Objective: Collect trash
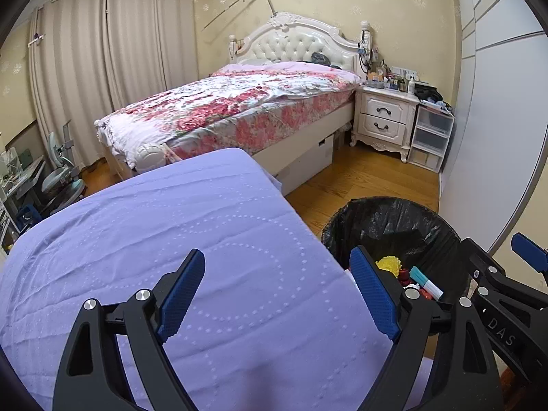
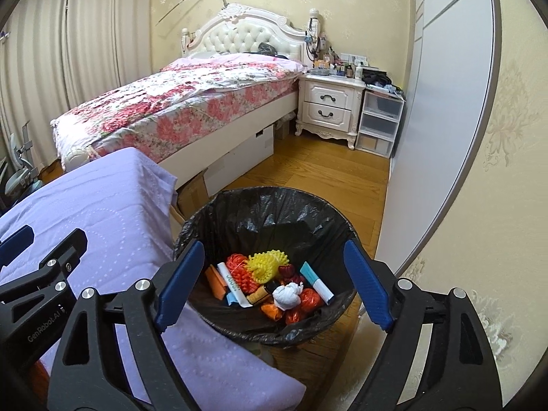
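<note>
Inside the black-lined trash bin [image 2: 265, 219] on the wood floor [image 2: 325, 171]: a yellow spiky ball [image 2: 265, 267], orange netting [image 2: 239, 270], a white crumpled wad [image 2: 287, 296], teal-and-white tubes [image 2: 316, 282]. Beside it, a lavender-covered surface [image 1: 171, 239]; beyond, a floral bed [image 1: 239, 109] and white nightstand [image 1: 385, 116]. Left gripper [image 1: 287, 298] over the cloth, right gripper [image 2: 274, 284] over the bin, both spread wide, gripping nothing.

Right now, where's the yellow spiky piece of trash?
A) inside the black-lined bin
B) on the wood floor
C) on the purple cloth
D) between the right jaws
A: the yellow spiky piece lies among the other trash inside the black-lined bin, and the right gripper above it has open jaws holding nothing.
</note>
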Demonstrator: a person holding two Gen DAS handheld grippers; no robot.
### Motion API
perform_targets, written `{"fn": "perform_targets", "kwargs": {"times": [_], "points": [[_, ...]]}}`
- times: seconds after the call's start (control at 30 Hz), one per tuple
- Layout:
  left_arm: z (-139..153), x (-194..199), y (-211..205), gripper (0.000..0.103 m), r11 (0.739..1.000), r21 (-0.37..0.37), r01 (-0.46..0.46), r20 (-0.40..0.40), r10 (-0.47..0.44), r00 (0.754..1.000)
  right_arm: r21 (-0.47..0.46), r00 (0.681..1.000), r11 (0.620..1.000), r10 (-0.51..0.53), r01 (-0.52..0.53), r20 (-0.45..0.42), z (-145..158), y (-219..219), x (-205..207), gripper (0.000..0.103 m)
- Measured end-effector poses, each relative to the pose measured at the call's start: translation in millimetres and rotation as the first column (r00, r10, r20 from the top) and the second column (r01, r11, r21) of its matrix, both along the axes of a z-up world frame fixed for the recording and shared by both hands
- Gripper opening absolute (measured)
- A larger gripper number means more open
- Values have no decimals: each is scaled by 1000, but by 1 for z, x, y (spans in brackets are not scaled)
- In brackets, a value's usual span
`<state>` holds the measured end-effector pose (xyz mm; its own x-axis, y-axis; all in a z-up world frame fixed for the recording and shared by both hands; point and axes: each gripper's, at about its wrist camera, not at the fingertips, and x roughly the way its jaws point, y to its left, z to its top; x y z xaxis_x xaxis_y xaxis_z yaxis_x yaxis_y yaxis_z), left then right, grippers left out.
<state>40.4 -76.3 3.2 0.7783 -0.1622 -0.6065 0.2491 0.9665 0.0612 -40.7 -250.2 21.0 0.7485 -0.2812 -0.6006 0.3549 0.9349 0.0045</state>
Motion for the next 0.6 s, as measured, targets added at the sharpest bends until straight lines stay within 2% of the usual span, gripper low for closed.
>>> {"fn": "perform_targets", "kwargs": {"times": [0.6], "points": [[19,-45,54,84,996,-58,-71,56,74,996,-65,994,994,87,-83,68,24,52,-41,83]]}}
